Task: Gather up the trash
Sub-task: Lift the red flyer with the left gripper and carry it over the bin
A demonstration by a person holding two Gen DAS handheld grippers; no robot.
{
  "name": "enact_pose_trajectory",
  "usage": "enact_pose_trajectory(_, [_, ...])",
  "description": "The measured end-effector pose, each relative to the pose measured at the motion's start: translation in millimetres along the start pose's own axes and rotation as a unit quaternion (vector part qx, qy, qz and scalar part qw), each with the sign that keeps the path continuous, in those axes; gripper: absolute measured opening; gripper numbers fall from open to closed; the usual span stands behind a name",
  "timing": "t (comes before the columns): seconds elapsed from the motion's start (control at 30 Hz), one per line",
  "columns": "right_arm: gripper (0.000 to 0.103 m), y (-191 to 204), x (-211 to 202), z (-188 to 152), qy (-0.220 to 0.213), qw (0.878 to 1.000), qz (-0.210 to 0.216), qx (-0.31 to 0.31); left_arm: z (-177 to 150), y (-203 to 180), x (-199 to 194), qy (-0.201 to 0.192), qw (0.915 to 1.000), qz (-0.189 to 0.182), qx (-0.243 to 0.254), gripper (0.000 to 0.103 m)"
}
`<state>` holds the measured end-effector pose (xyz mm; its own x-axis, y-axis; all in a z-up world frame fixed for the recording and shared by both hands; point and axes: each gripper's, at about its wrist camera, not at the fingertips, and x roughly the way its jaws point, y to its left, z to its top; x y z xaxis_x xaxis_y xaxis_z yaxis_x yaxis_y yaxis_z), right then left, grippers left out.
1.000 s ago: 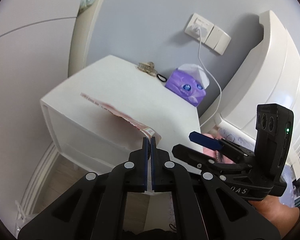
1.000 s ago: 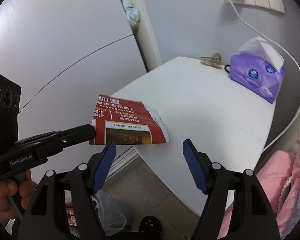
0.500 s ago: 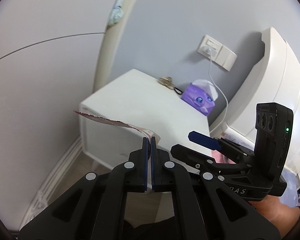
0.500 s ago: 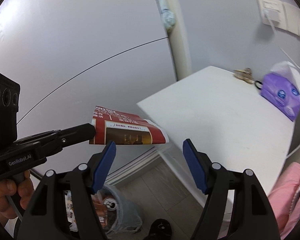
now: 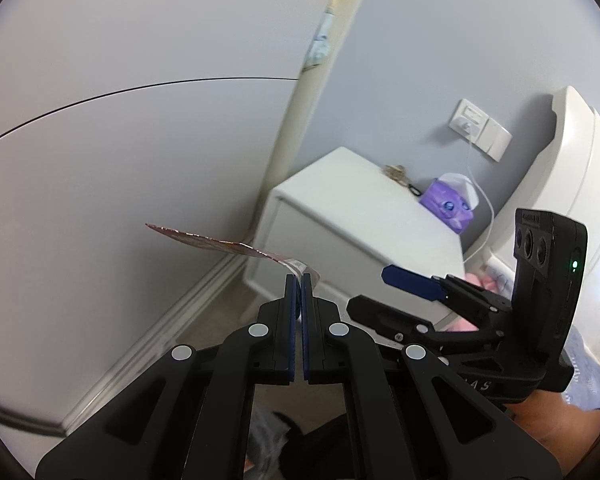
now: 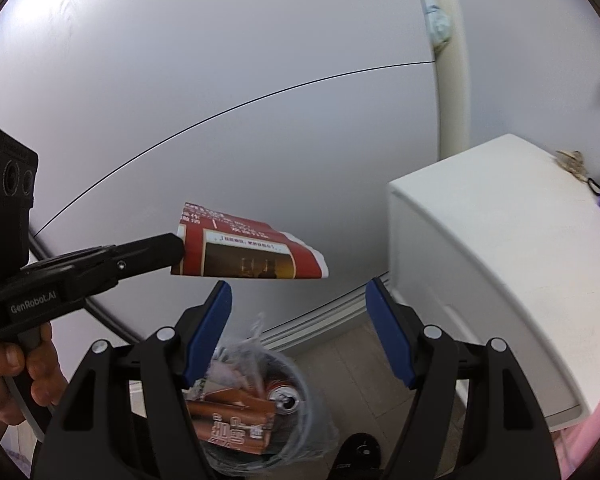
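My left gripper [image 5: 298, 280] is shut on the corner of a red printed leaflet [image 5: 204, 242], held flat in the air beside the white wall. In the right wrist view the leaflet [image 6: 248, 250] hangs from the left gripper [image 6: 178, 248] above a trash bin [image 6: 300, 436] lined with a clear bag. The bin holds a red-brown box [image 6: 232, 420] and a drink can [image 6: 286, 398]. My right gripper [image 6: 300, 312] is open and empty, just below the leaflet and above the bin; it also shows in the left wrist view [image 5: 410, 280].
A white nightstand [image 5: 364, 220] stands to the right with a purple tissue pack [image 5: 446, 204], keys [image 5: 398, 172] and a charging cable [image 5: 488, 208]. A white headboard [image 5: 580, 168] and pink bedding [image 6: 596, 420] lie further right. A skirting board [image 5: 148, 344] runs along the wall.
Both grippers have swung left and away from the nightstand. The leaflet has come off the nightstand top and now hangs over the trash bin, which has come into full view.
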<state>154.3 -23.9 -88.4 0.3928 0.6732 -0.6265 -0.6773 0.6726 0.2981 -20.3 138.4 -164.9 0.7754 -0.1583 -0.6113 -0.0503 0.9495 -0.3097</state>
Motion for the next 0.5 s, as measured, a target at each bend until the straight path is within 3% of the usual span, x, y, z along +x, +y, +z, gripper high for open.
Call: enact_pose_trajectory(0.5, [0.070,59.3,38.5,-28.9,0.048,0.997,0.006,-0.063,-67.0,53.9,-32.8,0.022,0.9979,0.045,-0.041,0.001])
